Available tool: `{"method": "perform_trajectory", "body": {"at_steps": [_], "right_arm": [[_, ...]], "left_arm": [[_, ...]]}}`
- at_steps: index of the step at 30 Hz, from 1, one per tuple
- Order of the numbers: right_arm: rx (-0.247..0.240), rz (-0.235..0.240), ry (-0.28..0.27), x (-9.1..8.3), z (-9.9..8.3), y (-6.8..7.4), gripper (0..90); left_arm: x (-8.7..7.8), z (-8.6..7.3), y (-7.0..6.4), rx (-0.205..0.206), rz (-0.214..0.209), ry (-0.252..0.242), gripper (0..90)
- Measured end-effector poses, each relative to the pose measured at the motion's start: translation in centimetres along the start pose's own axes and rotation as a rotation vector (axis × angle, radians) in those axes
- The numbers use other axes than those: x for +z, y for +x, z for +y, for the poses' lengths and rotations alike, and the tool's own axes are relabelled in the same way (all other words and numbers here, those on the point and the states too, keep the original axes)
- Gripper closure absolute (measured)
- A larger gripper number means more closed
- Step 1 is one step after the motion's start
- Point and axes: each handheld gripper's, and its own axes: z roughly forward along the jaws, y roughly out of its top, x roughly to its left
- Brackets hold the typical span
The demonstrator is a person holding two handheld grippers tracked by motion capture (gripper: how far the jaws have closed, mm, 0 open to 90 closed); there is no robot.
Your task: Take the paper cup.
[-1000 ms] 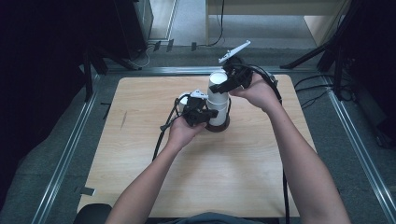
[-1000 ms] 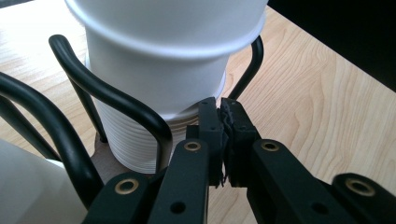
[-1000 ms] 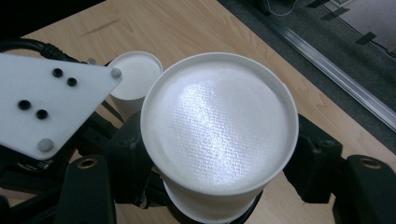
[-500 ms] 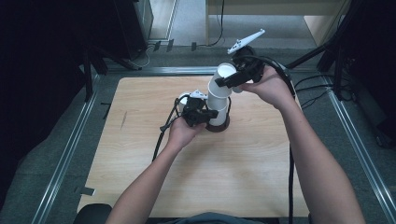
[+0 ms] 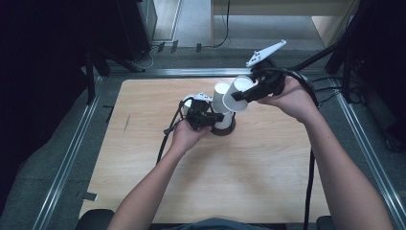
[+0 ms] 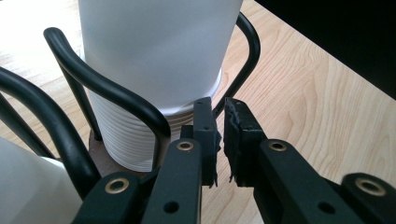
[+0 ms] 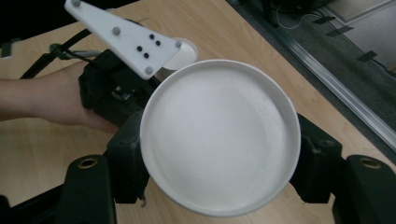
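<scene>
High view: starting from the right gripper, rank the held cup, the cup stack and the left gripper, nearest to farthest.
1. Held cup, between the right gripper's jaws.
2. Cup stack, just to its left, in the holder.
3. Left gripper, at the stack's base, lower left.

Both grippers are black, the left gripper (image 6: 219,140) with brass-ringed screw holes in its jaws. The right gripper (image 5: 249,93) carries a white three-cornered plate and a black cable. The forearms are bare.

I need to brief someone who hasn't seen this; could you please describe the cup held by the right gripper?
On the wooden table, a stack of white cups stands in a black wire holder. Beside its top, the right gripper grips one white cup, the only one tilted, clear of the stack.
</scene>
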Motion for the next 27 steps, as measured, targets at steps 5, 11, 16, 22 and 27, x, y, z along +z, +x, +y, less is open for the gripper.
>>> {"method": "perform_trajectory", "body": {"at_steps": [5,11,16,22,27], "right_arm": [[0.007,0.025,0.002,0.0,-2.3,-0.1,33.0],[0.011,0.037,0.016,-0.1,-4.4,0.4,33.0],[-0.002,0.046,0.021,0.5,-6.1,1.3,33.0],[0.001,0.062,0.018,0.9,-7.6,1.6,33.0],[-0.004,0.077,0.033,1.7,-8.8,2.1,32.9]], "left_arm": [[0.0,0.0,0.0,0.005,0.002,0.005,82.9],[-0.1,0.0,0.1,0.001,-0.007,0.013,82.0],[-0.6,0.0,0.2,0.029,-0.004,0.030,76.8],[-2.0,-0.2,0.1,0.034,-0.044,0.035,71.4],[-2.9,-0.7,-0.5,0.091,-0.058,0.051,65.8]]}}
